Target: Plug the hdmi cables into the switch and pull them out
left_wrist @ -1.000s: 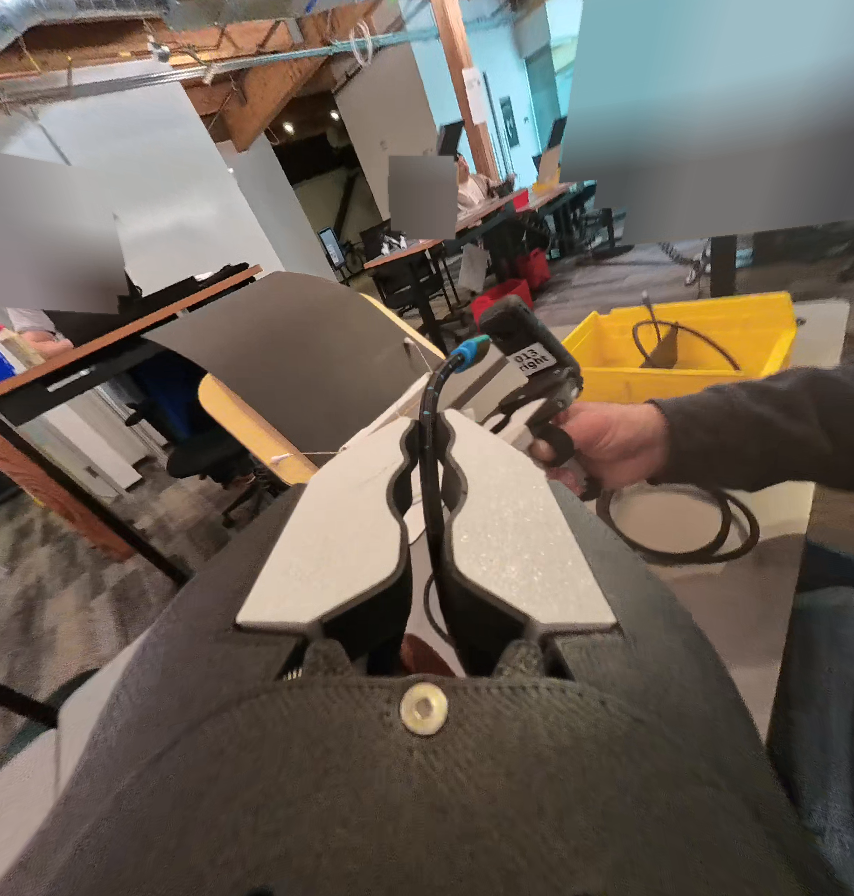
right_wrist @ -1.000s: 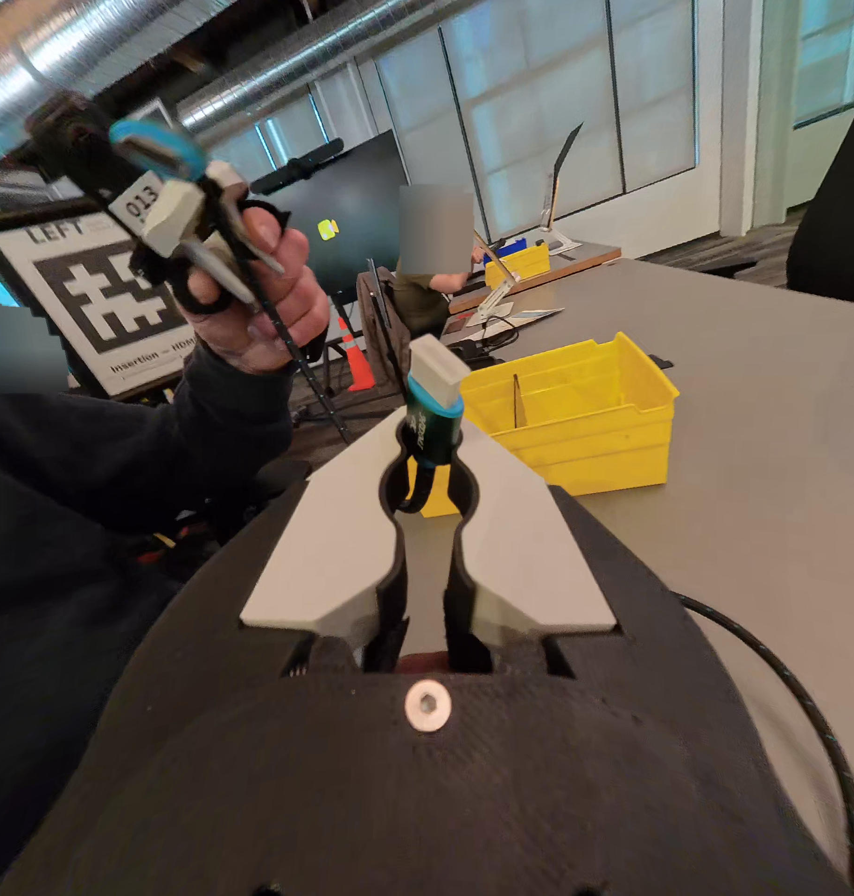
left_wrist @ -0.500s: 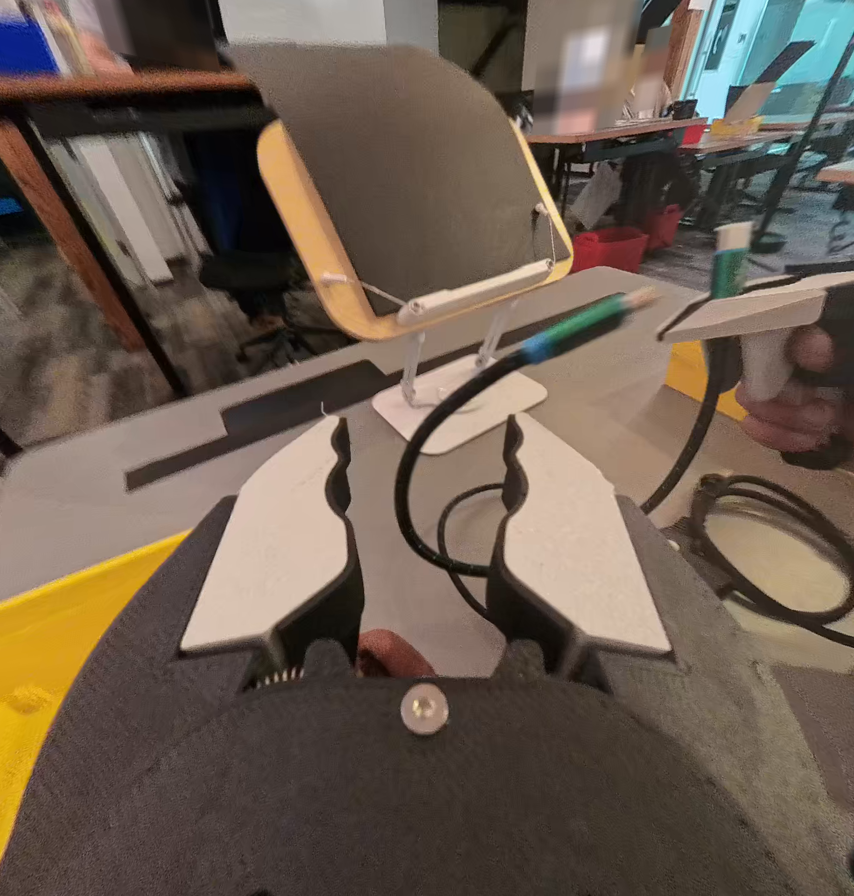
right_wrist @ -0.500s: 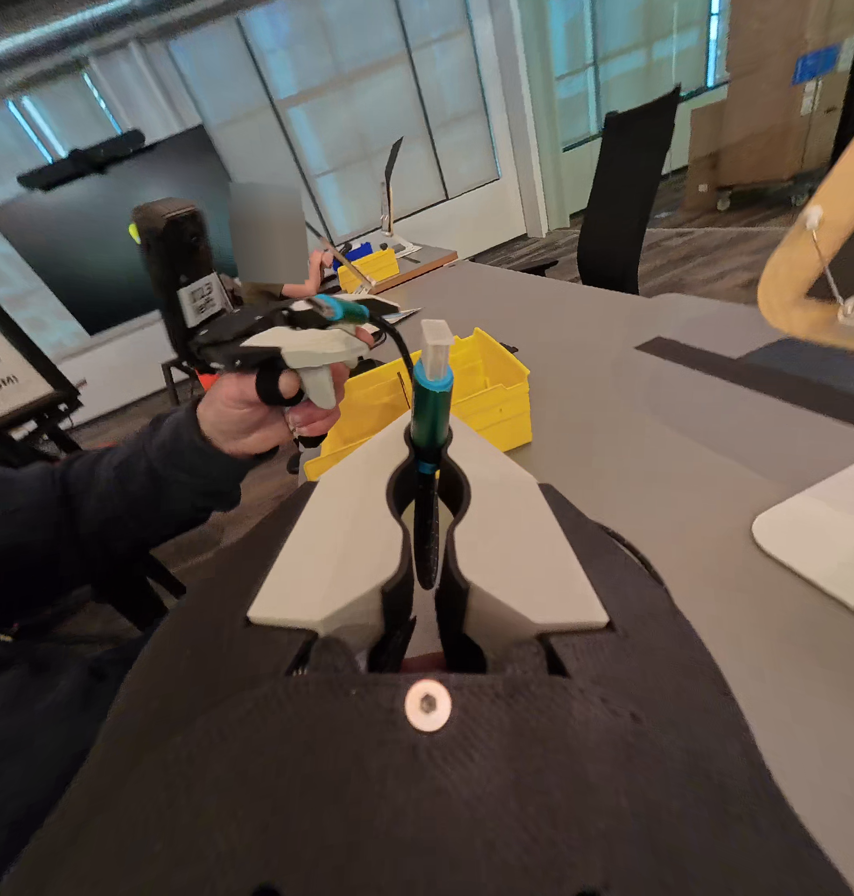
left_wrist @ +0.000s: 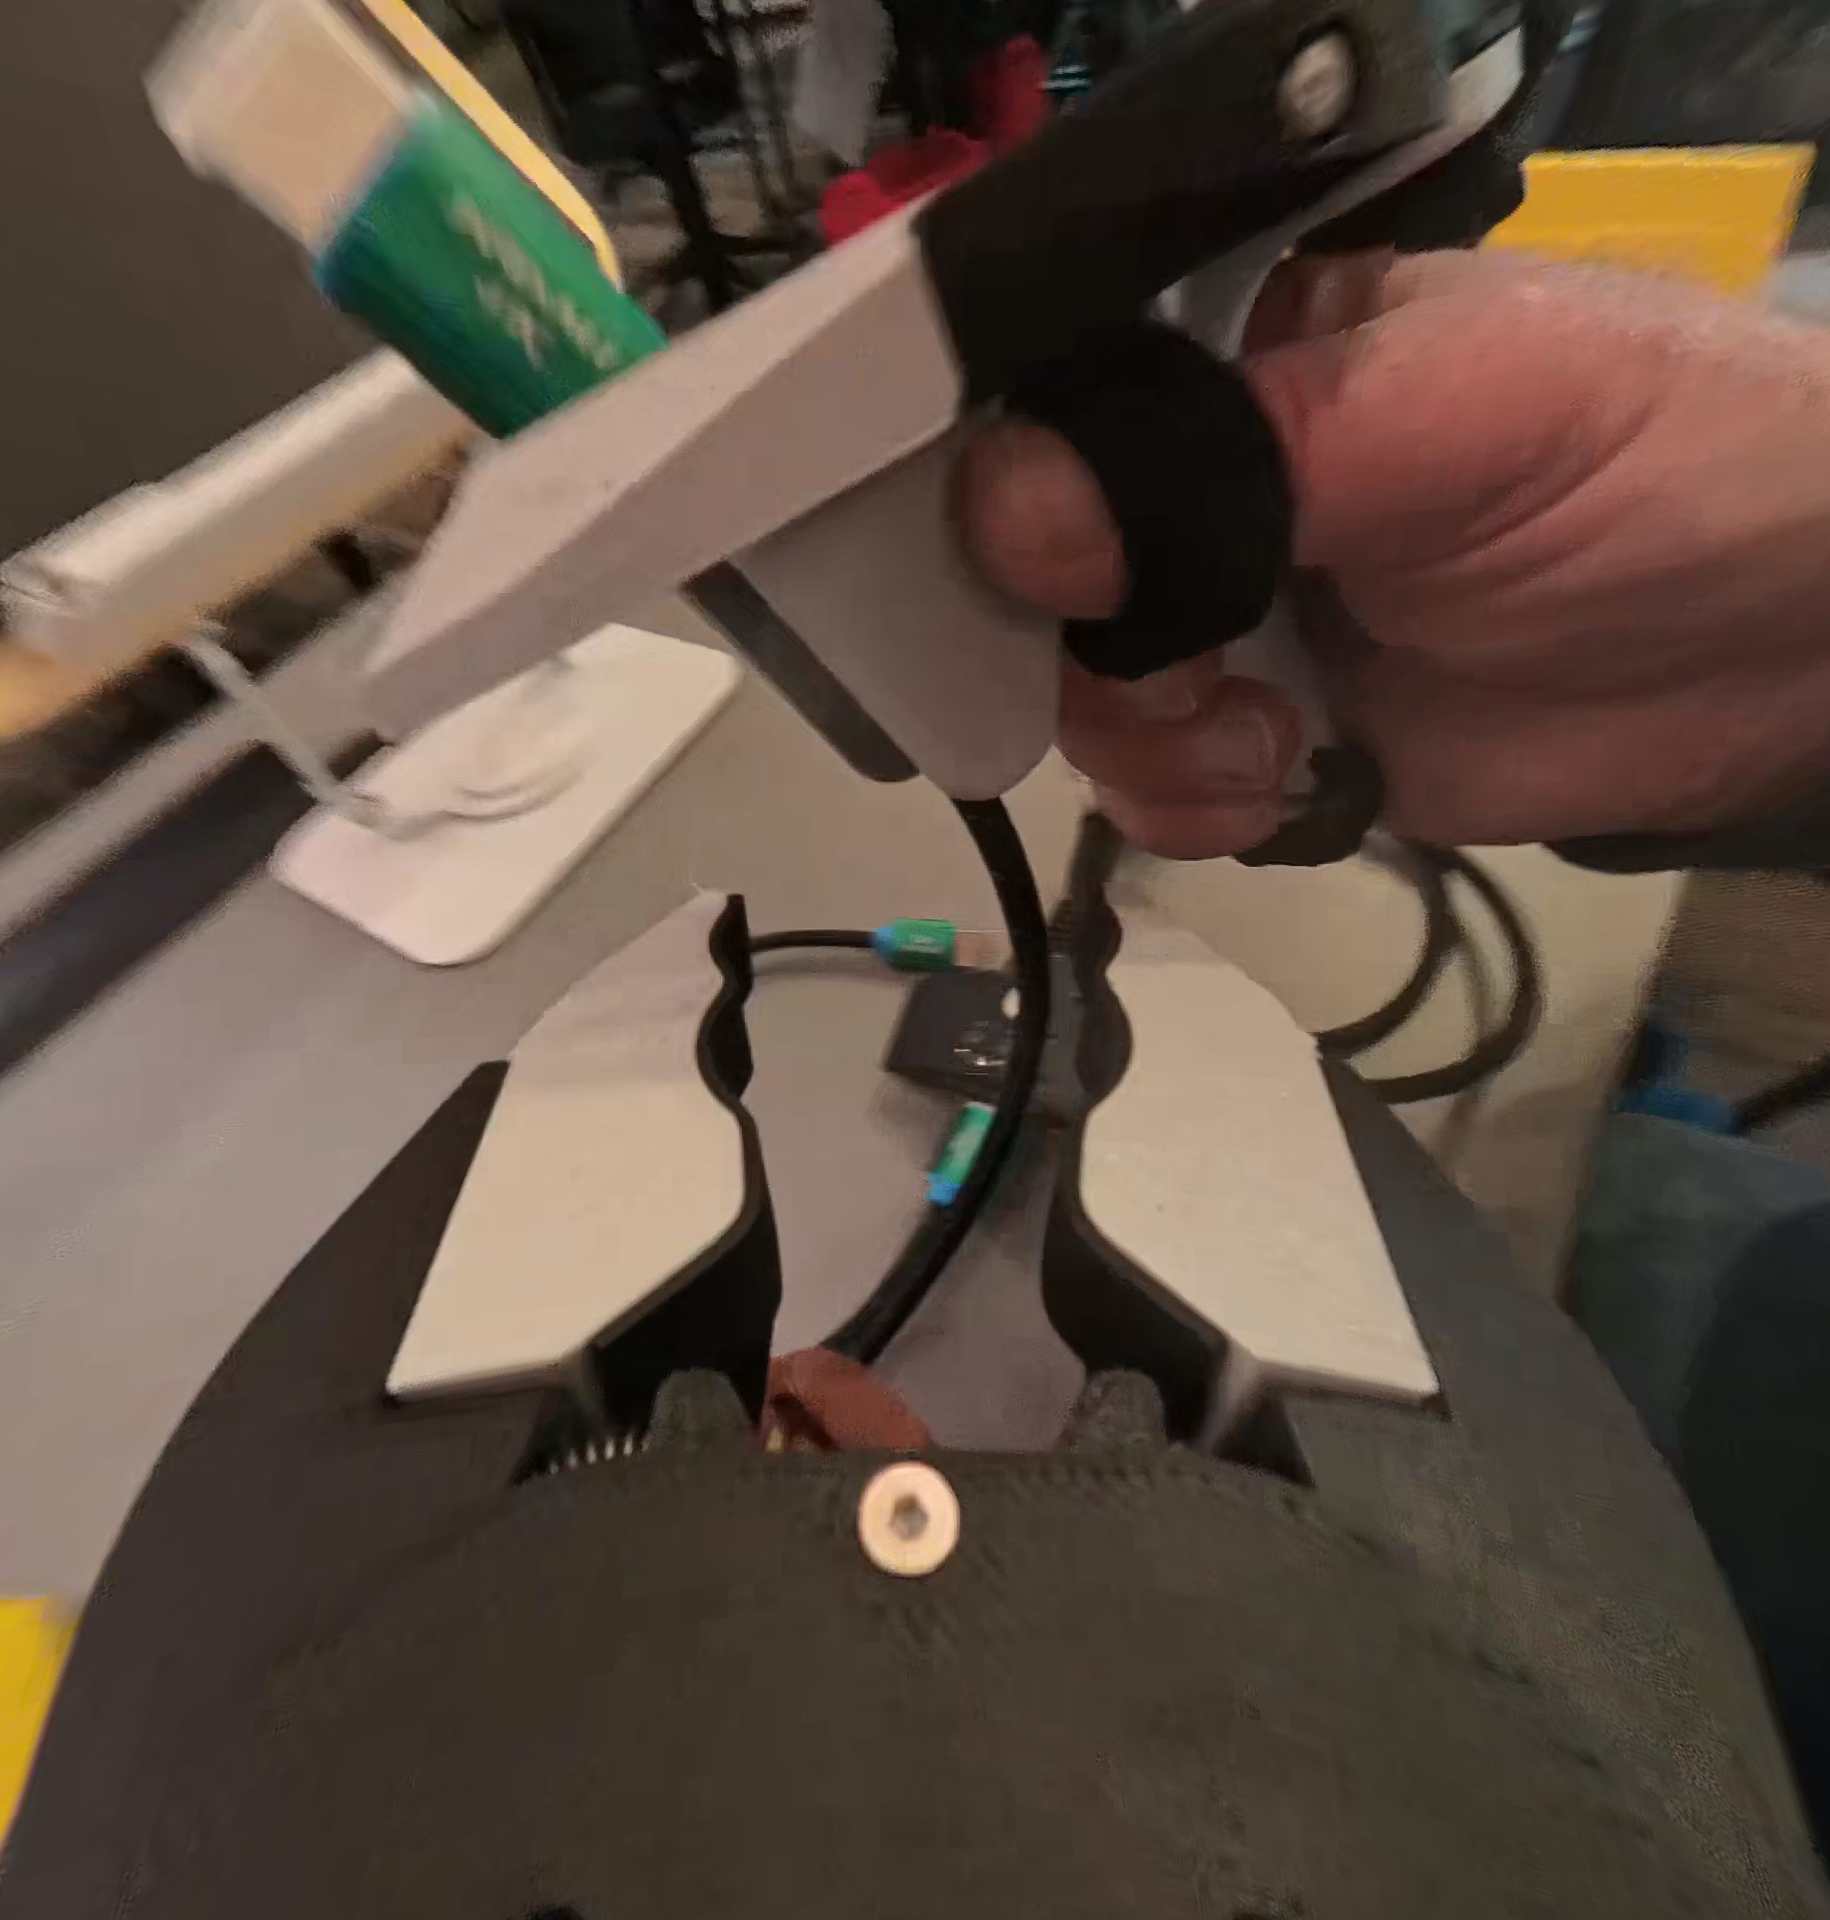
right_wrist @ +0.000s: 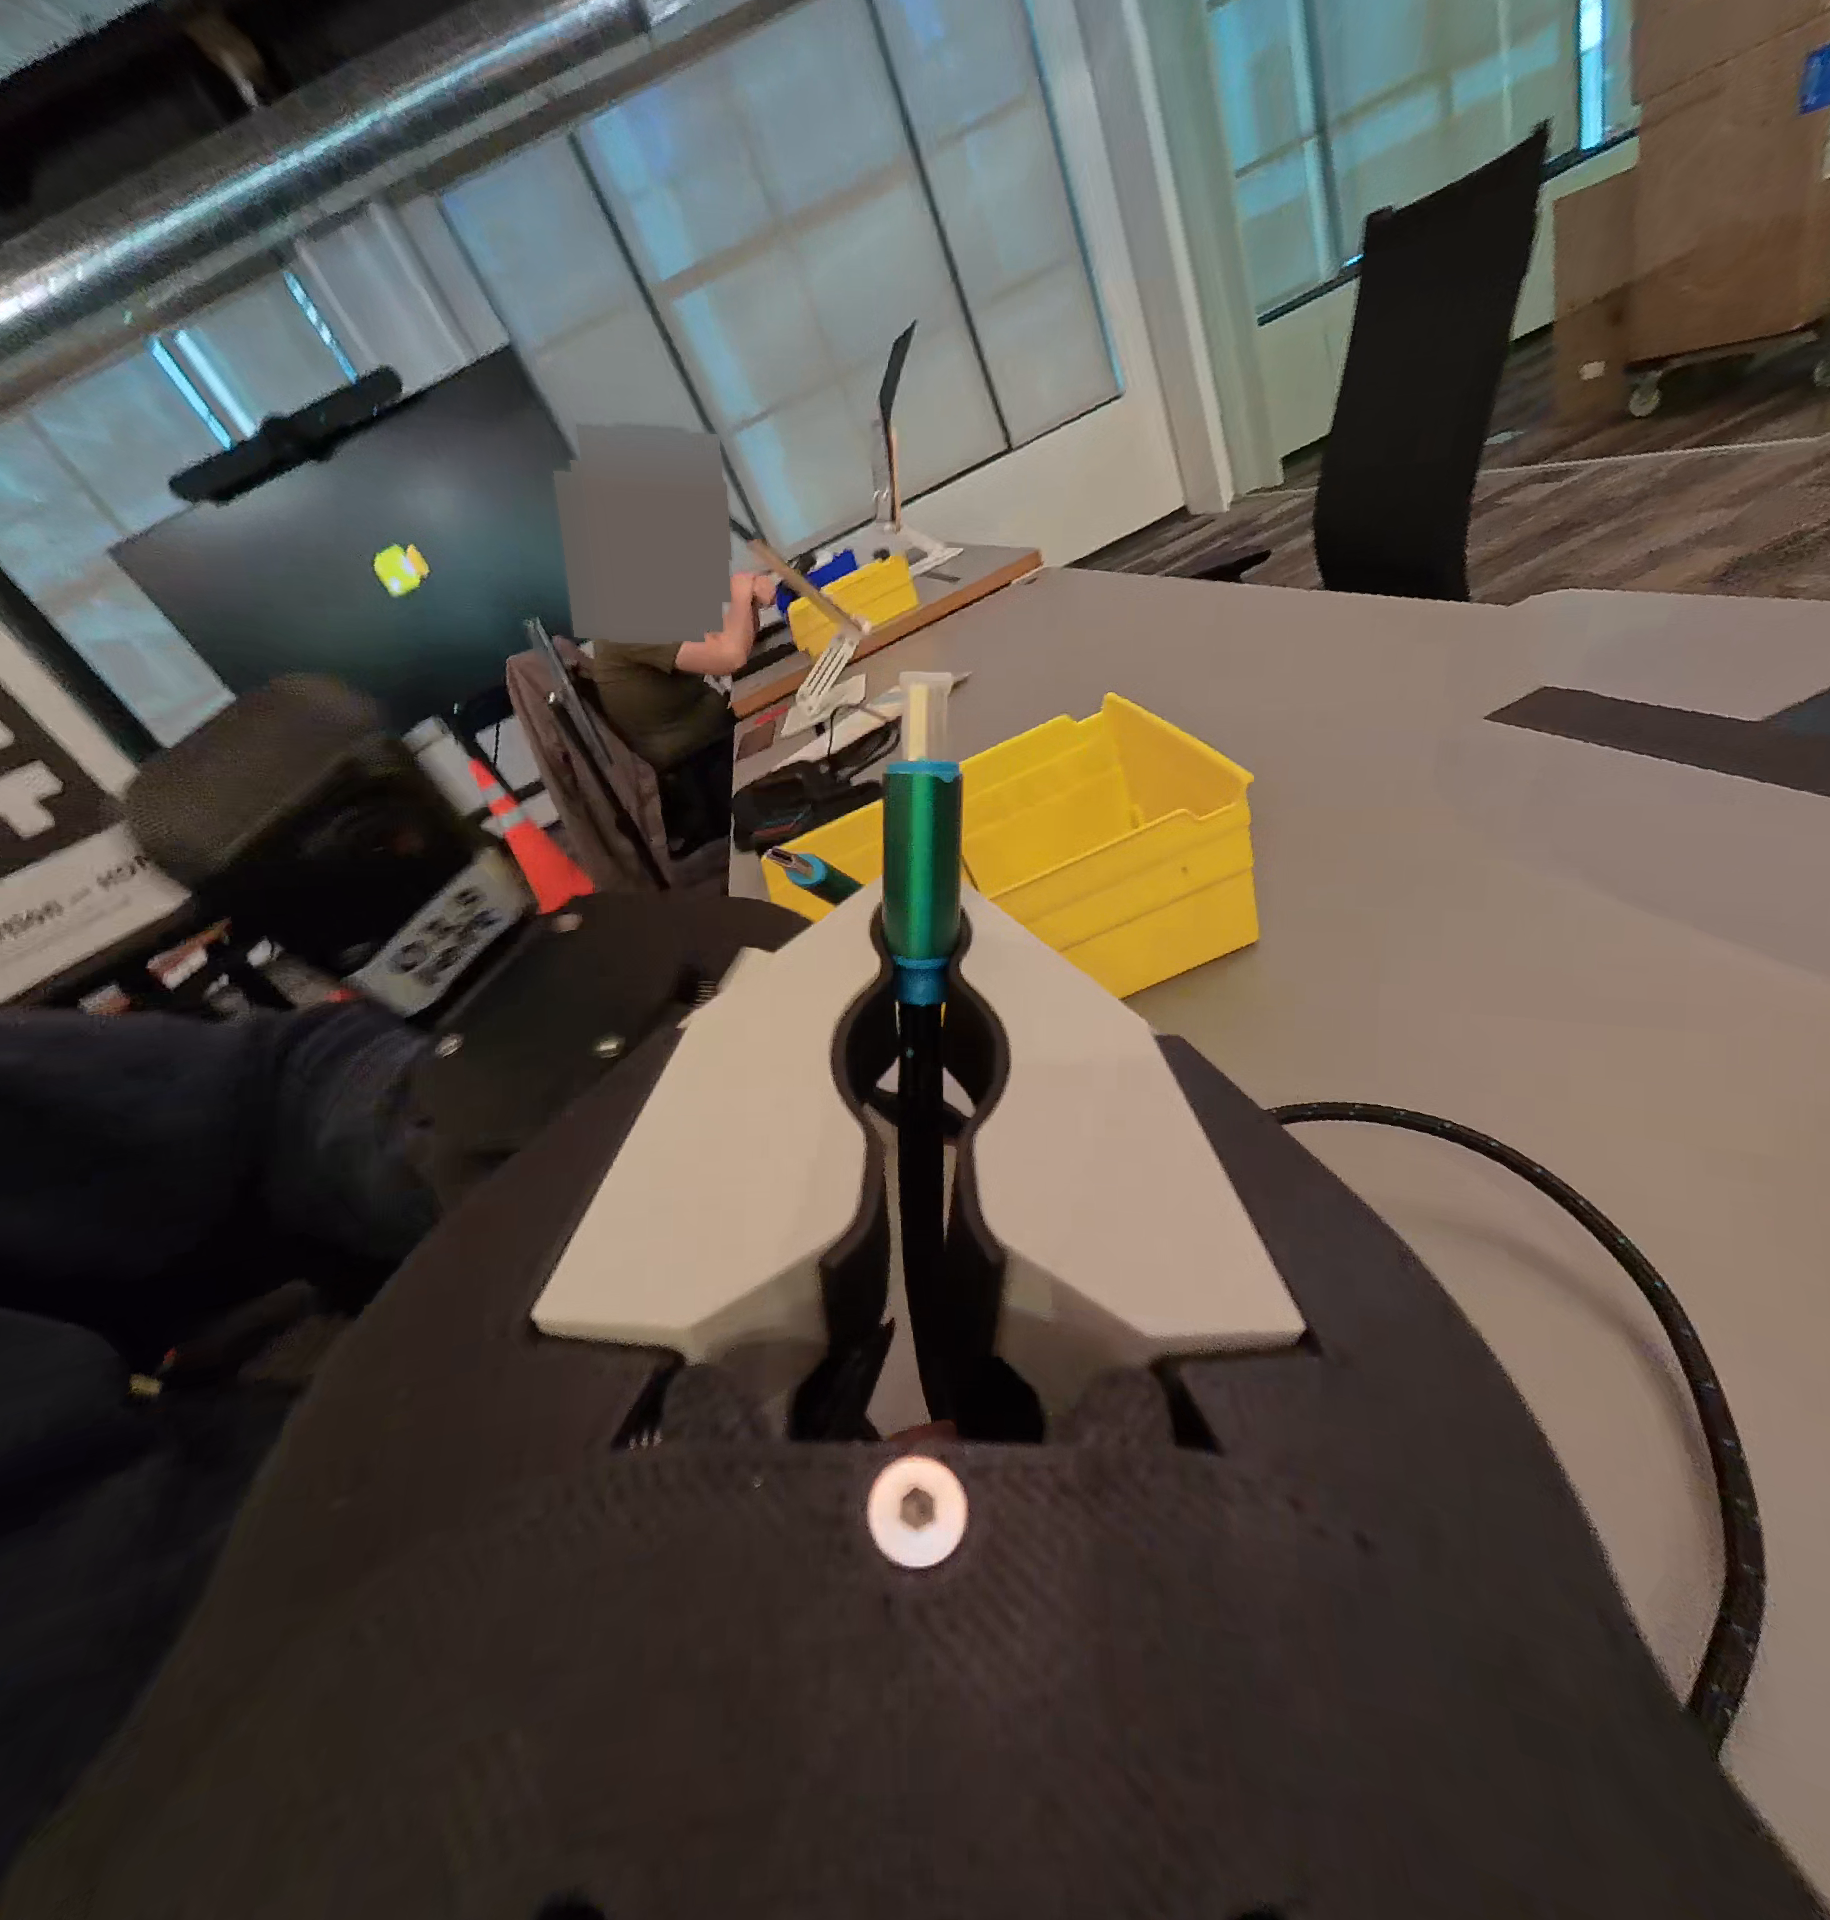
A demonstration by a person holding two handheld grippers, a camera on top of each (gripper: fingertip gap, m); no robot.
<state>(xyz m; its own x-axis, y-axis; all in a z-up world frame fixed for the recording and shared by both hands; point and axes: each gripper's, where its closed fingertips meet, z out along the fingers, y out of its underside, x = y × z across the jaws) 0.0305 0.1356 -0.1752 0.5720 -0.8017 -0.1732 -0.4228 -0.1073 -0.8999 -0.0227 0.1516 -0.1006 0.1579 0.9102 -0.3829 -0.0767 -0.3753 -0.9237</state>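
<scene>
My right gripper (right_wrist: 923,920) is shut on a green HDMI plug (right_wrist: 921,852) with a clear cap on its tip, held upright above the grey table (right_wrist: 1513,935). In the left wrist view the same plug (left_wrist: 464,281) and a finger (left_wrist: 734,468) of the right gripper show close in front, and its black cable (left_wrist: 1015,997) hangs down between my left fingers. My left gripper (left_wrist: 911,925) is open and holds nothing; the cable passes between the pads unpressed. Below lie the small black switch (left_wrist: 942,1039) and two more green plugs (left_wrist: 916,940) (left_wrist: 961,1148) beside it.
A yellow bin (right_wrist: 1098,831) stands on the table ahead of the right gripper. A white stand base (left_wrist: 506,810) sits at the left, coiled black cable (left_wrist: 1462,987) at the right. A cable (right_wrist: 1617,1299) loops beside the right gripper. A person sits at a far desk. The gap from one gripper's tips to the other's is roughly 8 cm. From my left tips it is roughly 15 cm to the small black switch (left_wrist: 942,1039); from my right, 20 cm.
My left gripper opened, let go of the cable it was pinching, and tilted down toward the switch. The right gripper, still shut on its plug, moved close in front of the left camera.
</scene>
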